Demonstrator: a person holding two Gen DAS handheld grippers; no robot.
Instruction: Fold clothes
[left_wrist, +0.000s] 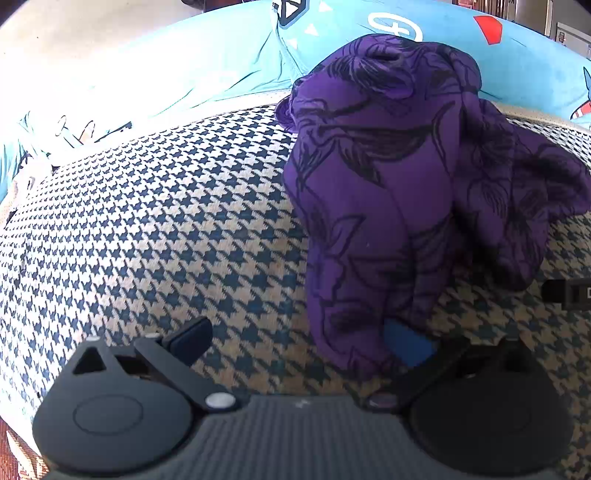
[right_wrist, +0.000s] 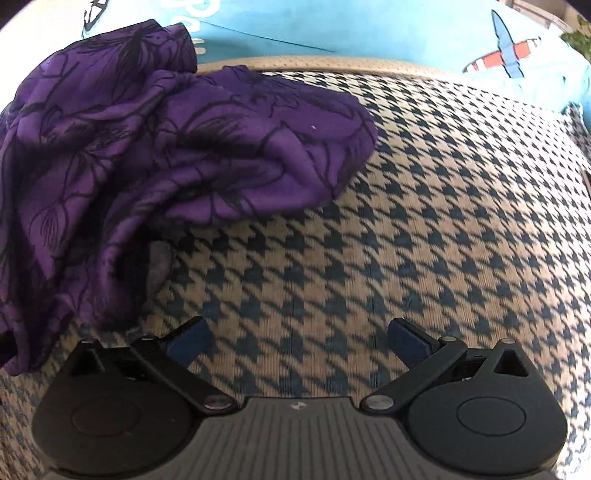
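A purple garment (left_wrist: 399, 177) with black flower outlines lies crumpled in a heap on a houndstooth cloth (left_wrist: 166, 229). My left gripper (left_wrist: 299, 343) is open; the garment's near end droops against its right blue pad (left_wrist: 406, 345), and its left finger is apart from the cloth. In the right wrist view the same garment (right_wrist: 155, 140) lies bunched at the left. My right gripper (right_wrist: 297, 341) is open and empty over bare houndstooth cloth (right_wrist: 424, 221), to the right of the garment.
A light blue printed sheet (left_wrist: 221, 62) lies behind the houndstooth cloth and also shows in the right wrist view (right_wrist: 369, 29). A dark object (left_wrist: 569, 291) shows at the right edge of the left wrist view.
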